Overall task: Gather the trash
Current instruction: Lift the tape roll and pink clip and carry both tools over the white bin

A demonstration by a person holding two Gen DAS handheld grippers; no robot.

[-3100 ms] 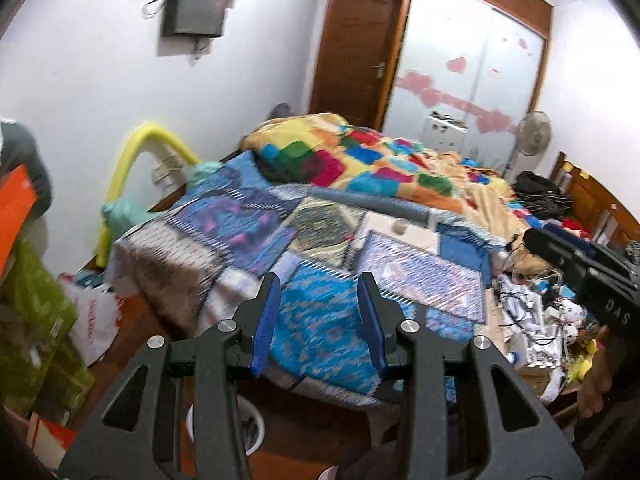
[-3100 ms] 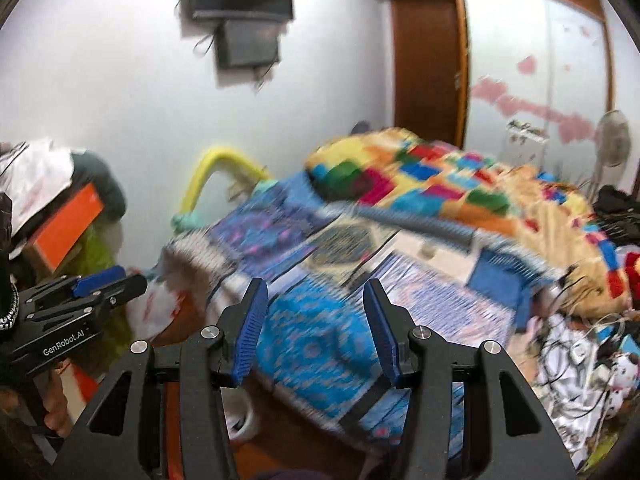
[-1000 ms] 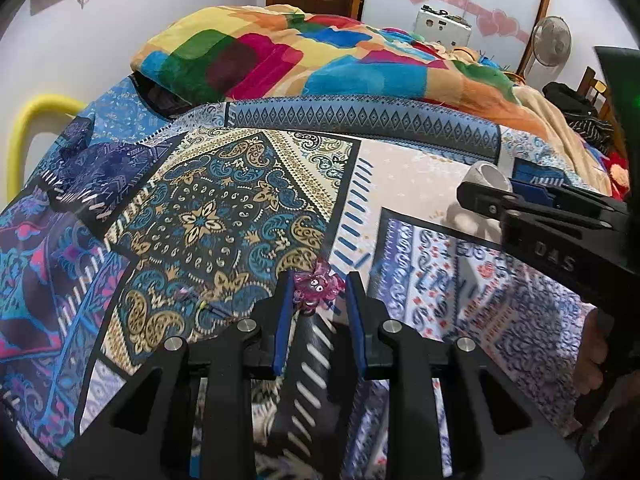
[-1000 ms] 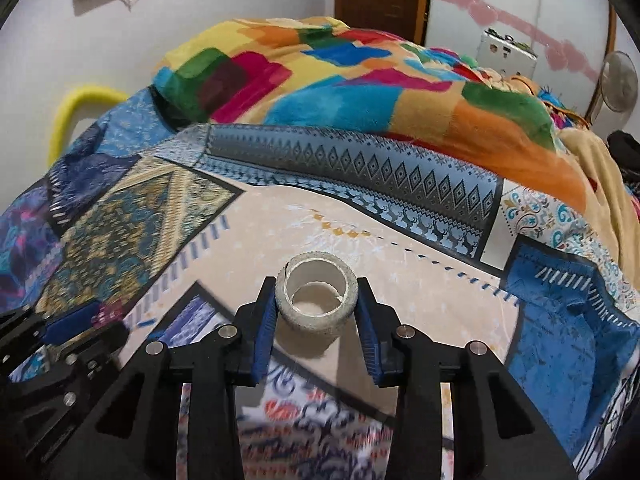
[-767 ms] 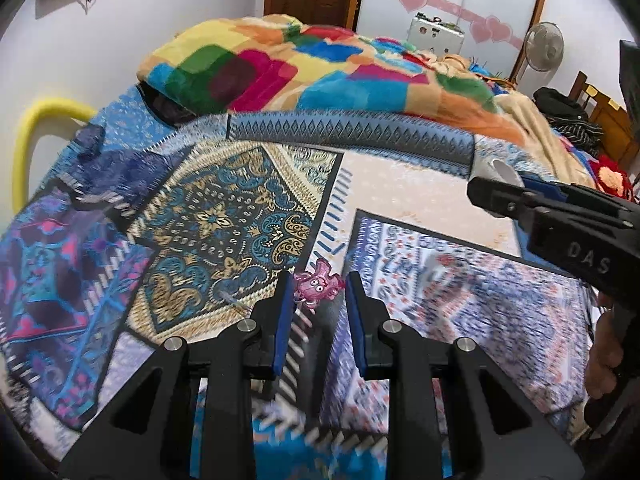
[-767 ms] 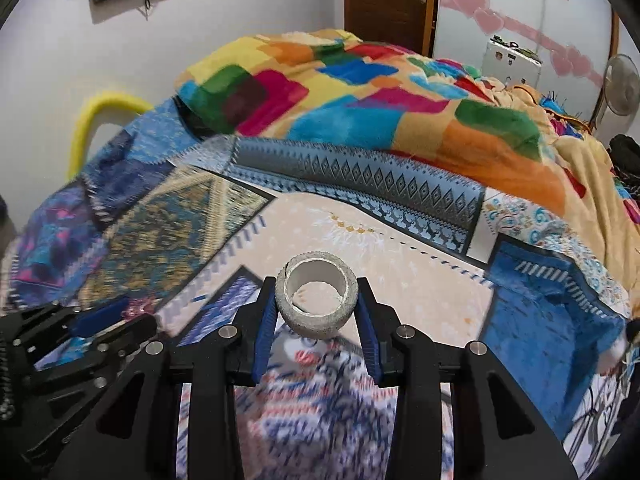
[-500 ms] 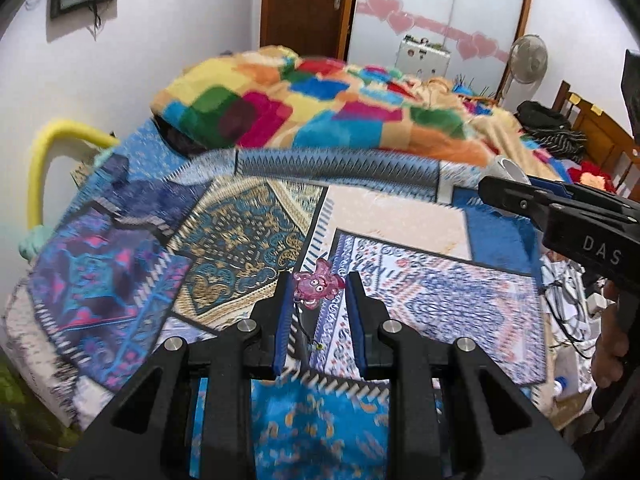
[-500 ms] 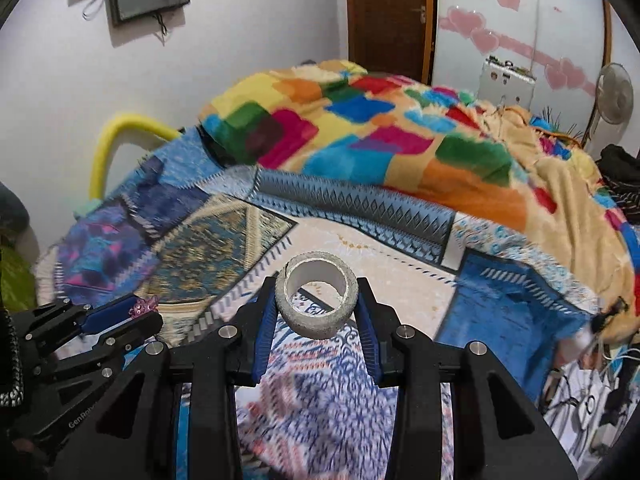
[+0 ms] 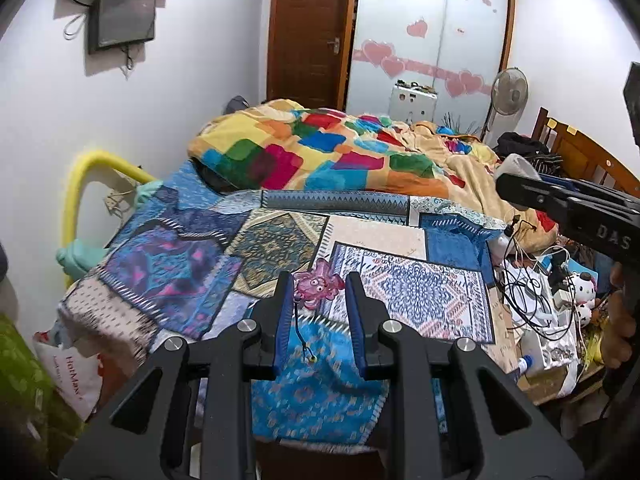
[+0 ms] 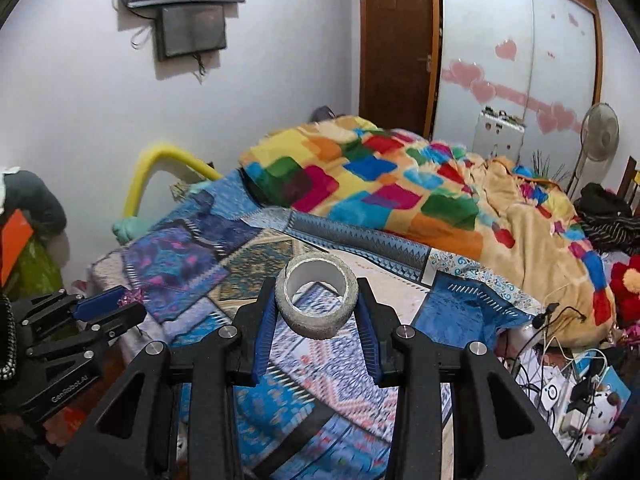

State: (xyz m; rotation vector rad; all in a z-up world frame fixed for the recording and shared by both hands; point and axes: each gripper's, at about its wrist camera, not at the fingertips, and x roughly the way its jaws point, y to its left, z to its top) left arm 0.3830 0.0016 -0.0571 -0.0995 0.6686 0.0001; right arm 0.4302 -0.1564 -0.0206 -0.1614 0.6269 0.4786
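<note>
Tape roll [image 10: 316, 300] in right tongs [image 10: 316, 312], above patchwork bed [image 10: 400, 264].

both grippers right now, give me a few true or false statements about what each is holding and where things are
1. The left gripper is shut on a pink charm. True.
2. The right gripper is empty. False: it is shut on a grey tape roll.
3. The tape roll lies on the bed. False: it is held up above the bed, between the fingers.
4. A thin cord hangs from the charm. True.
5. The colourful blanket covers the far part of the bed. True.
</note>
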